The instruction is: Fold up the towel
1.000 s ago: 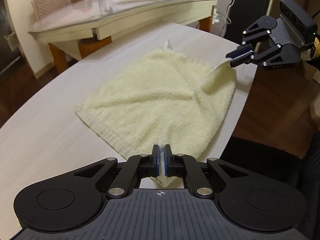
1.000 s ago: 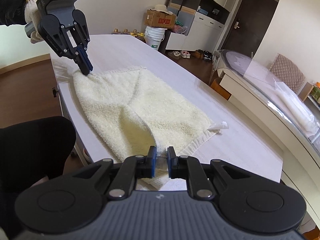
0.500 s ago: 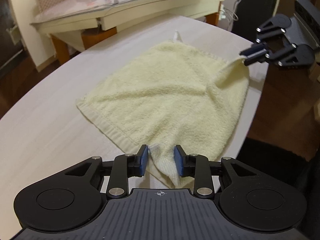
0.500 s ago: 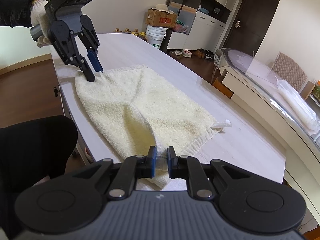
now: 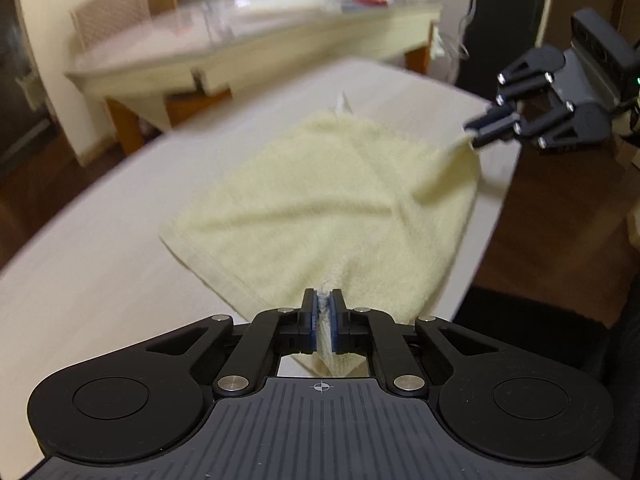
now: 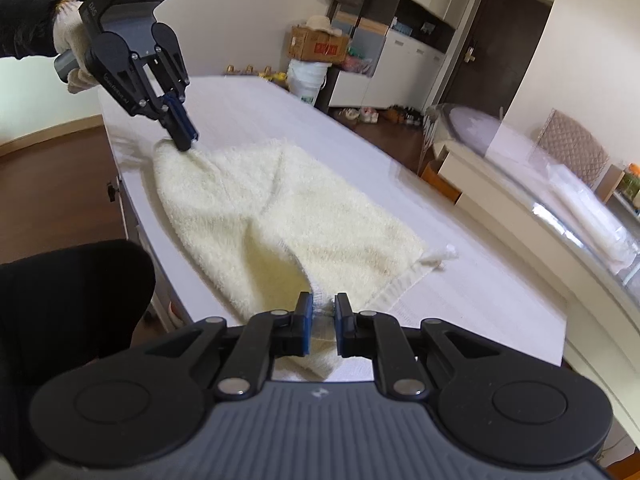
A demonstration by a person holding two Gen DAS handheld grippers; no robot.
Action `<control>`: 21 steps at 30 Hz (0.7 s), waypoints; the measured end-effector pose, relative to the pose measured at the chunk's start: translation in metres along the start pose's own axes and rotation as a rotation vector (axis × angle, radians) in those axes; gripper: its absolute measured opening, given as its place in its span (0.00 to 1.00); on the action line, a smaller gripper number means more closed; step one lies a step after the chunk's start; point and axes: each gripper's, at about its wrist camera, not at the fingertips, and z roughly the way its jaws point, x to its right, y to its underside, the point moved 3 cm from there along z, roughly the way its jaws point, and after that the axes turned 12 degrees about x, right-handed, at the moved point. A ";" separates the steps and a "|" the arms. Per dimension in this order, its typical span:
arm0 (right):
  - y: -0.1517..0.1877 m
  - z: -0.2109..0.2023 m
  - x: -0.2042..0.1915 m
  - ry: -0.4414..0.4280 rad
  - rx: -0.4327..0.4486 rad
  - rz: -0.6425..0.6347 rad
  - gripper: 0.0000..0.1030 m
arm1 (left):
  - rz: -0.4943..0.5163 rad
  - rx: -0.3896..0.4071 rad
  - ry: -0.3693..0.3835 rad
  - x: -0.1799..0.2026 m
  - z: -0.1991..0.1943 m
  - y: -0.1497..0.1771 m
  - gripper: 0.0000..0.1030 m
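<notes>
Towel (image 5: 328, 208) (image 6: 280, 216), pale yellow terry, lay spread on lt wood table (image 5: 100, 280) (image 6: 360, 140), near the table's near-edge corner, w/ one side along that edge. Cloth mostly flat; ridge/crease ran across middle, two near corners lifted off the top. Small white tag (image 5: 342, 102) (image 6: 440, 256) stuck out from far corner of towel, resting on table.

Second table w/ glass top (image 5: 248, 52) (image 6: 520, 168) stood beyond the towel table, apart from it; clutter on it blurred, not readable. Quilted chair back (image 5: 116, 16) (image 6: 576, 148) behind that. Cardboard box (image 6: 318, 42) and white bucket (image 6: 306, 80) past far end of towel table, by wall.

L gripper (image 5: 323, 300) (image 6: 184, 136): jaws together, clamped on one near towel corner; cloth bunched btwn blue pads, edge of fabric poking out above them. Held by gloved hand (image 6: 70, 56) w/ dark sleeve.

R gripper (image 5: 476, 132) (image 6: 320, 312): pinched the other near corner, corner pulled up and out past table edge. From its own cam, pads showed a narrow gap w/ thin towel hem in it; from L cam, fingers looked closed on the corner.

Both grippers well apart, one at each end of towel's near side.
</notes>
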 end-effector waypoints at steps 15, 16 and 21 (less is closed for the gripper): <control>-0.032 0.026 0.056 0.026 0.047 0.014 0.12 | -0.029 0.094 -0.138 -0.044 0.006 -0.038 0.06; -0.033 0.032 0.062 0.023 0.045 0.019 0.12 | -0.038 0.092 -0.143 -0.049 0.012 -0.039 0.06; -0.030 0.068 0.090 0.011 0.024 0.058 0.12 | -0.078 0.081 -0.164 -0.077 0.037 -0.038 0.06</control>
